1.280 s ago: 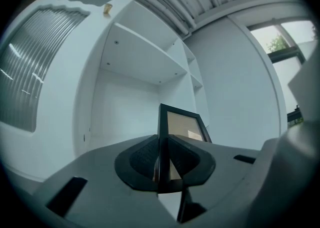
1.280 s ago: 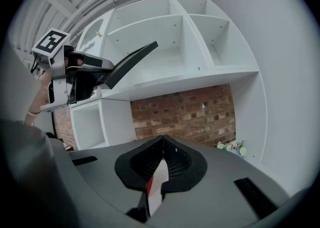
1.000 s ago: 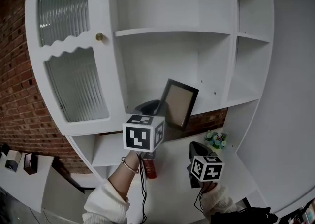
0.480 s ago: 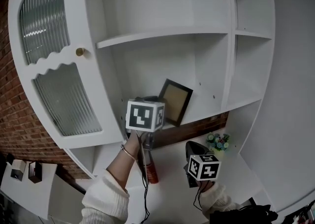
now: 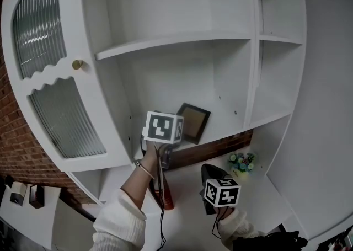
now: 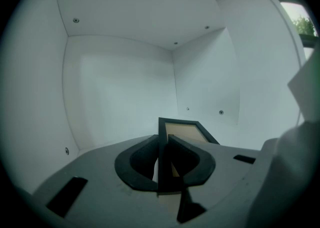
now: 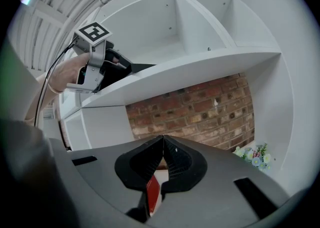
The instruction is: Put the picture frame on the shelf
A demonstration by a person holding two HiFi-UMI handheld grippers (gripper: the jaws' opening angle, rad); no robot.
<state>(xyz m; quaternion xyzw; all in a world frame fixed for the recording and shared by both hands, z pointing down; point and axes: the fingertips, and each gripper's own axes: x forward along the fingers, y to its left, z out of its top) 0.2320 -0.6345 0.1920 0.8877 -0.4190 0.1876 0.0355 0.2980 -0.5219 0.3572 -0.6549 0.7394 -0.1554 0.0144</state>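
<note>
My left hand-held gripper (image 6: 164, 144), pinching the picture frame (image 5: 193, 123), had carried it in over the shelf (image 5: 223, 132), so setting it down looked near.

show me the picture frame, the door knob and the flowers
picture frame (image 5: 192, 123), head view, its tan middle panel
door knob (image 5: 78, 64), head view, its round face
flowers (image 5: 242, 161), head view, middle of the bunch

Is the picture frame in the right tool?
No, the left tool clamps the dark rectangular picture frame inside the white shelf.
</note>
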